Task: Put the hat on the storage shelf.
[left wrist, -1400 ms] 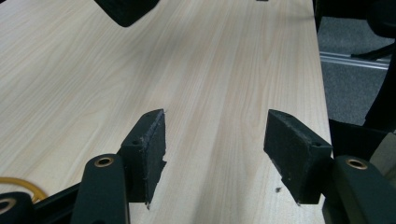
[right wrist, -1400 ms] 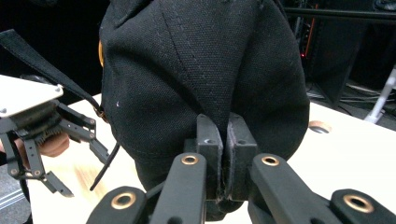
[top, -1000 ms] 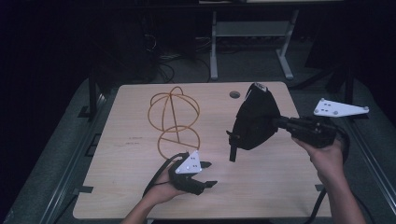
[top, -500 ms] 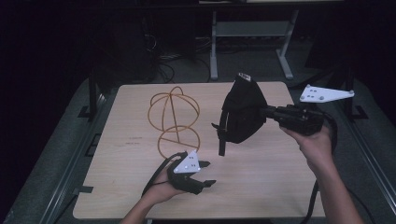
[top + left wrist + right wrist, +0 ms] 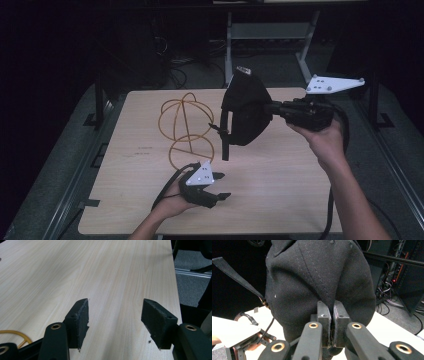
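A black cloth cap (image 5: 246, 110) hangs in the air over the right half of the table, its strap (image 5: 225, 135) dangling down. My right gripper (image 5: 274, 107) is shut on the cap's fabric; in the right gripper view the jaws pinch a fold of the cap (image 5: 317, 277) at my right gripper (image 5: 331, 315). A gold wire hat stand (image 5: 187, 127) stands left of the cap on the table. My left gripper (image 5: 220, 186) rests near the front edge, open with nothing between its jaws, as the left gripper view (image 5: 115, 315) shows over bare wood.
The light wooden table (image 5: 300, 180) has a small dark hole (image 5: 250, 95) hidden near its back edge. A white metal frame (image 5: 270, 35) and cables stand on the dark floor behind. Table edge and grey floor (image 5: 192, 277) lie to the right in the left gripper view.
My right gripper has carried the cap up and to the left, closer to the wire stand. The left gripper has stayed where it was.
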The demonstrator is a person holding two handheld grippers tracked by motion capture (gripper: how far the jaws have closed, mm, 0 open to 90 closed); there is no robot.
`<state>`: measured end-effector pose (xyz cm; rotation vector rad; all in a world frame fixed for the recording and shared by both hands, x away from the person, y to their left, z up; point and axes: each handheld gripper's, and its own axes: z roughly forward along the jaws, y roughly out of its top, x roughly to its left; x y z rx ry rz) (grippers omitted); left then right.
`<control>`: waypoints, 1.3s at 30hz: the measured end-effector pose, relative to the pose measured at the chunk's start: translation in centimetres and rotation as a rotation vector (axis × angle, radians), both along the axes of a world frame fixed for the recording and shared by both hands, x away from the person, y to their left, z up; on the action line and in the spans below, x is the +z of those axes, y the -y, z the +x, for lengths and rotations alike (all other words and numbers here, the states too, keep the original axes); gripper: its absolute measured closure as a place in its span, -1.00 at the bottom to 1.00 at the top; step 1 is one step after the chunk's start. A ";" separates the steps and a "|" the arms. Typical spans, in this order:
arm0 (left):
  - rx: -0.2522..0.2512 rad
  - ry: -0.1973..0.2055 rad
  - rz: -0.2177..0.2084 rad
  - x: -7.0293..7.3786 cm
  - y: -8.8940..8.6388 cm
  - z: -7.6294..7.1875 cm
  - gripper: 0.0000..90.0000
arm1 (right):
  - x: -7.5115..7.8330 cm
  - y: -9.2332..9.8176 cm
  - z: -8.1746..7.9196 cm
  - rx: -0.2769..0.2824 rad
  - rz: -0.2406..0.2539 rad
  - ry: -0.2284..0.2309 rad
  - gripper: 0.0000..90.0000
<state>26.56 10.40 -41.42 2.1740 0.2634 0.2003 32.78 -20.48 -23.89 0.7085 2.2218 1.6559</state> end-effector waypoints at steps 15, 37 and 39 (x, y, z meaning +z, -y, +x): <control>0.020 0.007 0.004 0.0 -0.5 0.1 -0.14 | 1.9 -3.8 1.6 0.057 -0.022 0.007 0.92; 0.017 0.010 -0.003 0.1 -0.6 0.1 -0.13 | 2.4 -6.1 2.8 0.075 -0.036 -0.003 0.92; 0.019 0.007 -0.007 0.1 -0.6 0.1 -0.13 | 2.6 -6.5 2.8 0.078 -0.044 -0.003 0.92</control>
